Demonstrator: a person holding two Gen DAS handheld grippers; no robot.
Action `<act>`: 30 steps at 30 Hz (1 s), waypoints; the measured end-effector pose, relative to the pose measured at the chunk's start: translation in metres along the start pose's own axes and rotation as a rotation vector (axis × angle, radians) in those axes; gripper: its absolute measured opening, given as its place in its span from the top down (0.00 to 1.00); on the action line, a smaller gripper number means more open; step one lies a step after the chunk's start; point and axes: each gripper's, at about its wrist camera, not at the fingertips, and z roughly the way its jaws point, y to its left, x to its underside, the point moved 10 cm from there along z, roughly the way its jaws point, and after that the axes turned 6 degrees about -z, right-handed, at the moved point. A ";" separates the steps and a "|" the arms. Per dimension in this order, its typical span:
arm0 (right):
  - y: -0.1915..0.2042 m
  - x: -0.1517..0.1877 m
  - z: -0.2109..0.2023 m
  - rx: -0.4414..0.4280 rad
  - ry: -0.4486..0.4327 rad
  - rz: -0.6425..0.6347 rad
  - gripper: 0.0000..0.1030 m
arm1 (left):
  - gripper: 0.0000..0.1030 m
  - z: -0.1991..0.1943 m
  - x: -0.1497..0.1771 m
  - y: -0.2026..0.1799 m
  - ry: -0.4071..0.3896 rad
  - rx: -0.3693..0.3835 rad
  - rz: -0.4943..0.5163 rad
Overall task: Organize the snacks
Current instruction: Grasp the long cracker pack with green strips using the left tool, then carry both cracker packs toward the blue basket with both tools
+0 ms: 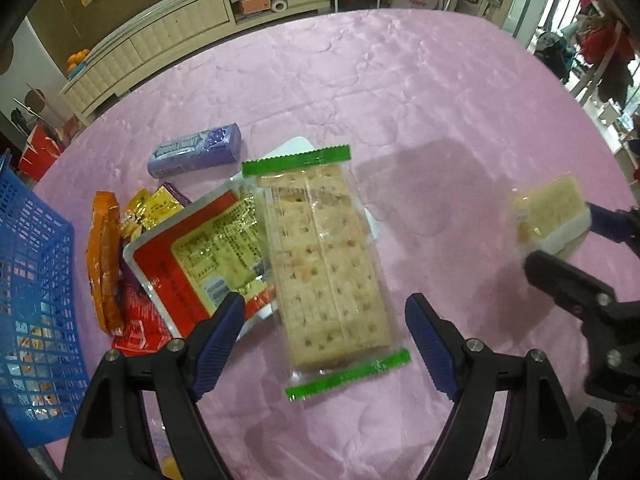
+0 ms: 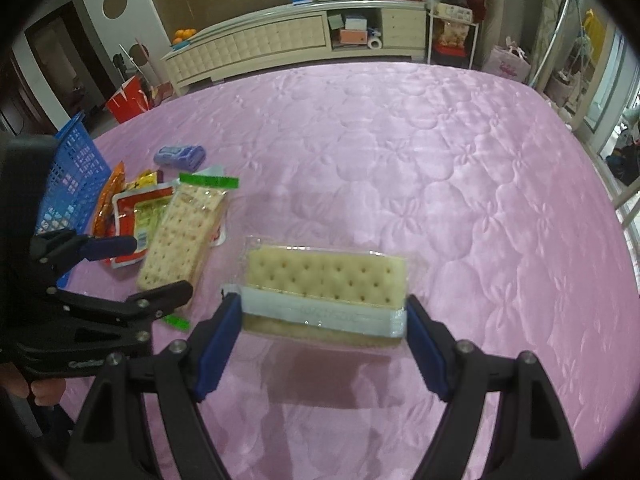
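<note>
blue basket (image 1: 36,280) cut off by frame | right of it pink cloth (image 1: 420,100) bare | left gripper (image 1: 324,344) wide over green-sealed crackers (image 1: 324,264) | right gripper (image 2: 324,322) clamps cracker pack (image 2: 326,280)

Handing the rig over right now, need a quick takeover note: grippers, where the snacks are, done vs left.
Right gripper: shut on a cracker pack with a white band, held clear of the pink tablecloth.
Left gripper: open, empty, over the long green-sealed cracker pack.
On the cloth beside the blue basket: red-and-yellow packet, orange packet, purple gum pack, small yellow packets.
Done: some packets show through the basket's mesh.
Left: place the held pack, then clear the pile.
</note>
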 end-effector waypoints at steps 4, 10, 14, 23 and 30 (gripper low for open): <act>-0.003 0.001 0.006 -0.012 0.003 0.016 0.20 | 0.22 0.009 -0.004 0.001 0.008 -0.036 0.001; -0.008 0.008 0.004 -0.015 0.005 0.034 0.20 | 0.36 0.016 -0.002 0.002 0.023 -0.002 -0.045; -0.009 0.010 0.001 -0.008 0.006 0.042 0.20 | 0.45 0.013 0.002 0.002 0.030 0.009 -0.032; 0.003 0.007 -0.023 0.011 -0.009 0.033 0.20 | 0.46 -0.017 0.008 0.005 -0.028 0.051 -0.024; 0.019 -0.004 -0.058 0.034 -0.049 0.023 0.20 | 0.46 -0.065 0.014 0.006 -0.111 0.084 -0.021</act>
